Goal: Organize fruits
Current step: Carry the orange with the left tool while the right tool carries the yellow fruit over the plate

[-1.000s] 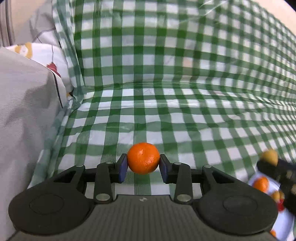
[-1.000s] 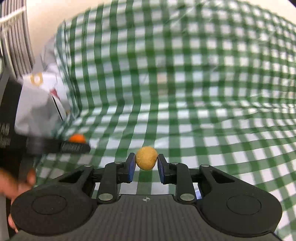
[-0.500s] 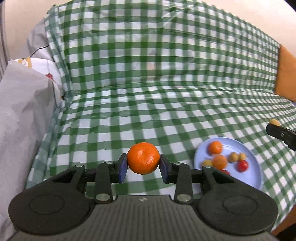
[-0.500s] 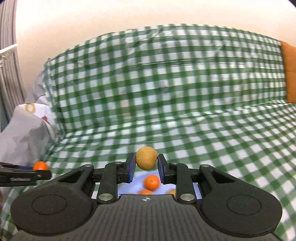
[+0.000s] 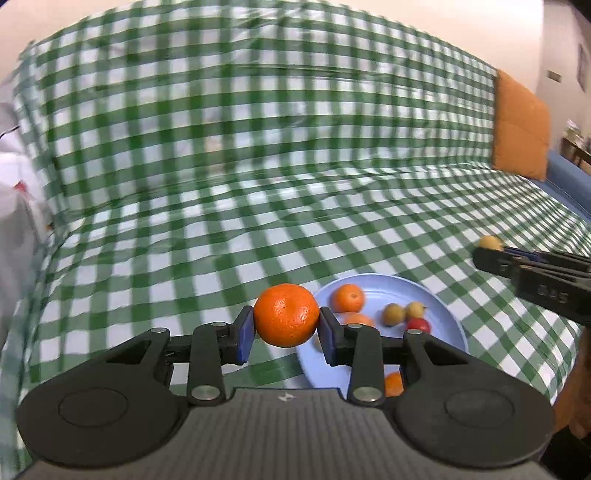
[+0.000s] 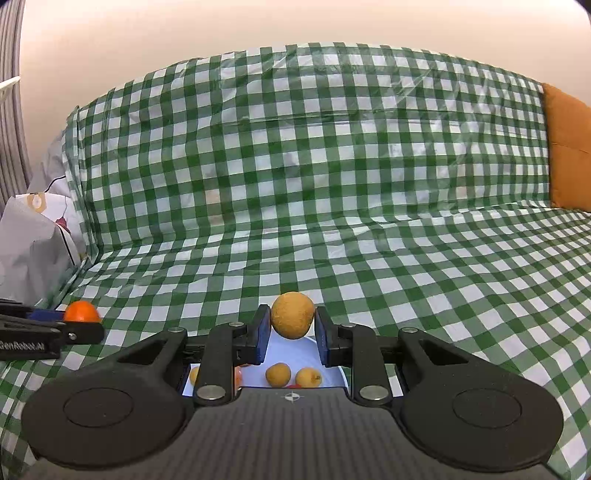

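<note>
The surface is a sofa covered with a green and white checked plastic cloth, which goes over the seat and up the backrest. Behind the backrest there is a plain cream wall. At the right end of the sofa an orange cushion stands against the backrest, and at the left end lies a grey and white patterned bag or pillow.

The left hand-held gripper is clamped on a mandarin, with its blue pads pressing on both sides of the fruit. It is held in the air, just left of a light blue plate that lies on the seat. On the plate are two other mandarins, two small yellow fruits and a small red one.

The right hand-held gripper is clamped on a small round yellow-brown fruit, which I cannot name more exactly. It hangs above the same plate. In the left wrist view this gripper appears at the right edge, well apart from the left one.
</note>
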`<state>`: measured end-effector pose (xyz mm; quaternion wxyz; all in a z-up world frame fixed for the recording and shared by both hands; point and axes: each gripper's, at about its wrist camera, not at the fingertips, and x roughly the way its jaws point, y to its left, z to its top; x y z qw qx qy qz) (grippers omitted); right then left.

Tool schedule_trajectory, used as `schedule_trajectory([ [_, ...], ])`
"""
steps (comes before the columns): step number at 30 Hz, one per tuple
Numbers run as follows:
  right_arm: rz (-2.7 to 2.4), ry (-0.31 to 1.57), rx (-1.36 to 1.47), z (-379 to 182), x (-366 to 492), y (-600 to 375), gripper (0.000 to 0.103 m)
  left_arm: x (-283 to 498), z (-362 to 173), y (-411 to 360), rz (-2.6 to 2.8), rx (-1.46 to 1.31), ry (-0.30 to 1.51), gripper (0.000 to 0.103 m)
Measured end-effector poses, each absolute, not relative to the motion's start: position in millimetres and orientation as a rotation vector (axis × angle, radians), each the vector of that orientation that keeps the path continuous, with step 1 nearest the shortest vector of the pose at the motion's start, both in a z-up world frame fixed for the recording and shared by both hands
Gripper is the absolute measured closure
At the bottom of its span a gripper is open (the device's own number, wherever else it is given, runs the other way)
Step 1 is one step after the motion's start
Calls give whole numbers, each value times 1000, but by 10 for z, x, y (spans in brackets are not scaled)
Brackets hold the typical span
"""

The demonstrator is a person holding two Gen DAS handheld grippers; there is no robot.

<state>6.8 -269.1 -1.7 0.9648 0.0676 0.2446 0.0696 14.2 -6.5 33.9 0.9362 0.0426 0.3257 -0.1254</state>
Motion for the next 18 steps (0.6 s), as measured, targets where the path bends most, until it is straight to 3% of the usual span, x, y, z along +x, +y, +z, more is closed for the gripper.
schedule_trajectory([
  [18, 212, 556, -12, -162, 262, -2492, 76, 168, 39, -604, -368, 236, 612, 63],
])
